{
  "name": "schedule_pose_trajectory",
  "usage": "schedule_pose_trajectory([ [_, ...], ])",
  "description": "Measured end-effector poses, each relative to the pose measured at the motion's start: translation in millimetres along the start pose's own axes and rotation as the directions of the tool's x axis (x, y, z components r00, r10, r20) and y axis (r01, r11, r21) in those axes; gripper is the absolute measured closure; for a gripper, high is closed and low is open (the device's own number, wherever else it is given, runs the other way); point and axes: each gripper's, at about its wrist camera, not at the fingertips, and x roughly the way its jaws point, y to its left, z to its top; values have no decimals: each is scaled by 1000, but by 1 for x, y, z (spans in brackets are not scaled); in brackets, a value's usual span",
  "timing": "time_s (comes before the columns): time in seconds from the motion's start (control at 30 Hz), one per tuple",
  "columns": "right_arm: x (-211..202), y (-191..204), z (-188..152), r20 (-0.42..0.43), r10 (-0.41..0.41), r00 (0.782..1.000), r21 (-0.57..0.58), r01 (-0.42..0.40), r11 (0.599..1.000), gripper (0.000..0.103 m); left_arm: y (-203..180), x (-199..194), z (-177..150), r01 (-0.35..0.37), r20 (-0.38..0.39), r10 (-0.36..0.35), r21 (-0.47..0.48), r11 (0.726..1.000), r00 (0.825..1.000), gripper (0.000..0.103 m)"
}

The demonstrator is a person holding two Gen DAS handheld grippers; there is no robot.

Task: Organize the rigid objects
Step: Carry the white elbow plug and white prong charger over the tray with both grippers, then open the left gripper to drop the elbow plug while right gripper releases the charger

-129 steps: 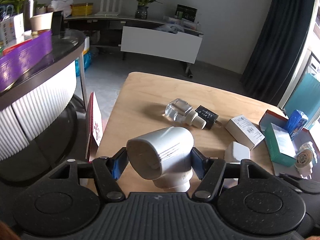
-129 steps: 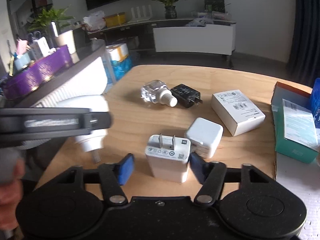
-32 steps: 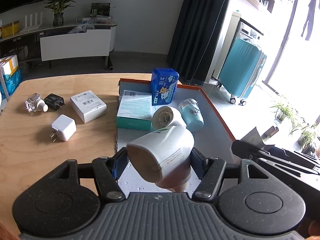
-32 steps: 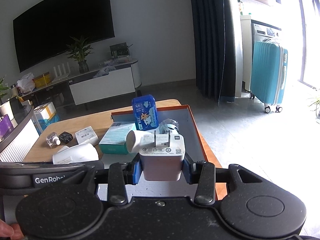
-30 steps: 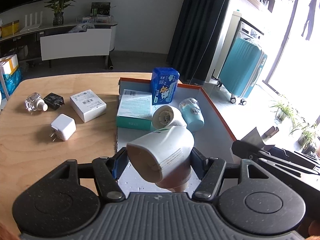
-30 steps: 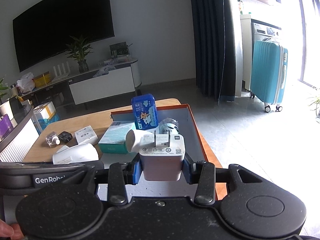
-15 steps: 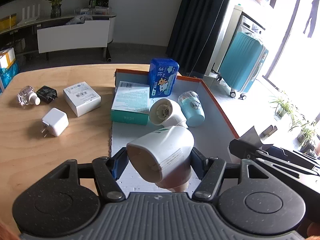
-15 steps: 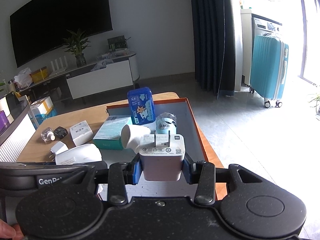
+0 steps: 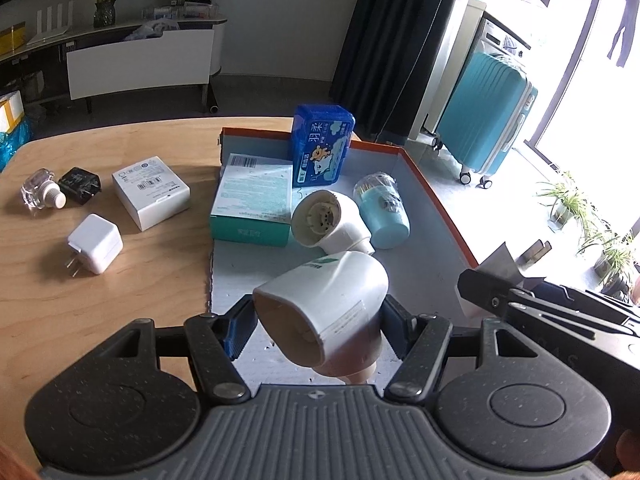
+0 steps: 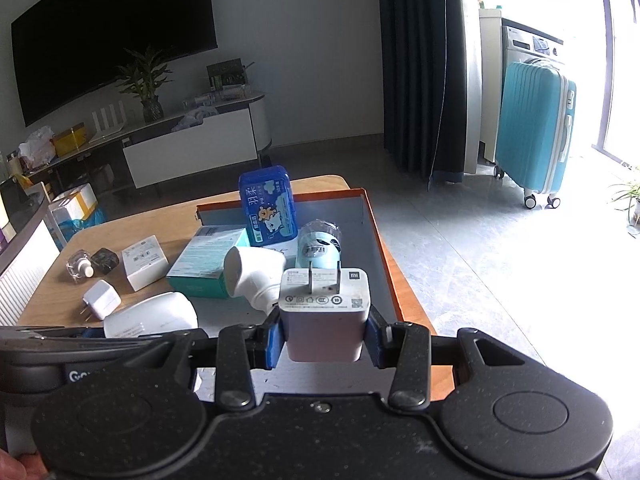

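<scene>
Past my table a teal suitcase [image 10: 534, 136] stands by the dark curtain [image 10: 420, 68]. A potted plant [image 10: 146, 80] sits on the low white cabinet [image 10: 192, 152] under the television [image 10: 108, 36].

Daylight glare at right; fisheye-bent edges.

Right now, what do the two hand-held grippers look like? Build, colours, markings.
Both match: the left hand-held gripper and right hand-held gripper have speckled matte-black bodies with two round discs, black linkage arms on silver pivot screws, and blue ribbed pads. White lettering marks the left one's side, partly hidden. No cables or sleeves visible.
</scene>
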Motion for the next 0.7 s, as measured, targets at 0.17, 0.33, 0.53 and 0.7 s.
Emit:
schedule_pose_trajectory([
  [0.17, 8, -1, 1, -14, -7, 1000, 0, 7, 1000, 53, -1, 5, 2, 4, -7, -4, 5, 1000, 1000, 37],
  [0.33, 15, -3, 2, -28, -12, 1000, -2, 12, 1000, 53, -1, 10, 2, 2, -21, -2, 5, 1000, 1000, 37],
  [0.53, 22, -5, 3, -38, -18, 999, -1, 18, 1000, 53, -2, 14, 3, 2, -31, -2, 7, 1000, 1000, 37],
  [0.7, 26, -6, 7, -14, -4, 1000, -6, 4, 1000, 52, 0, 18, 4, 2, -39, -1, 3, 1000, 999, 37],
])
